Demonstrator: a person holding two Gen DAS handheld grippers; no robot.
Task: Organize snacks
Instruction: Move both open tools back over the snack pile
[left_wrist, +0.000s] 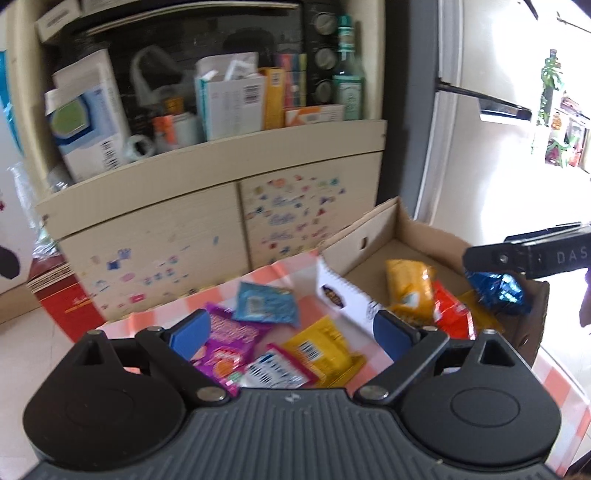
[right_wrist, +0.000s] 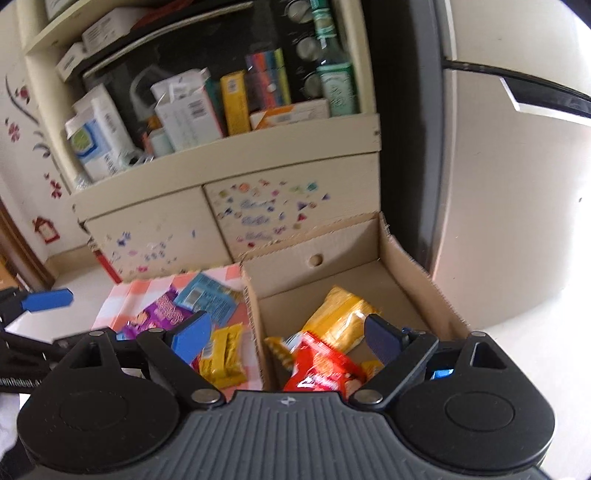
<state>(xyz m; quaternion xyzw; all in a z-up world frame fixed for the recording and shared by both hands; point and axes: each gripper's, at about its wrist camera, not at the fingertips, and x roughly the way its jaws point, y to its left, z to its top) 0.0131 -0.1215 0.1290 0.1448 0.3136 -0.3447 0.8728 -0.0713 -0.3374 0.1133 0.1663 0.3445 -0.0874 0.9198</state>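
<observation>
My left gripper (left_wrist: 291, 334) stands open above a pink checkered cloth (left_wrist: 280, 269) strewn with snacks: a purple packet (left_wrist: 229, 339), a blue one (left_wrist: 267, 302), a yellow one (left_wrist: 325, 349) and a white and red one (left_wrist: 275, 371). A white packet (left_wrist: 343, 295) stands tilted by the cardboard box (left_wrist: 362, 240), touched by no pad. In the box (right_wrist: 314, 240) lie an orange-yellow bag (right_wrist: 343, 321) and a red packet (right_wrist: 321, 373). My right gripper (right_wrist: 288, 341) hovers open over them with nothing between its fingers. A shiny blue packet (left_wrist: 496, 291) sits just under the right gripper (left_wrist: 484, 260).
A cream cupboard (left_wrist: 166, 229) with stickered doors stands behind the cloth, and its shelf is packed with boxes and a bottle (left_wrist: 347, 88). A fridge (right_wrist: 498, 184) rises to the right of the box. A red carton (left_wrist: 62, 291) sits on the floor at left.
</observation>
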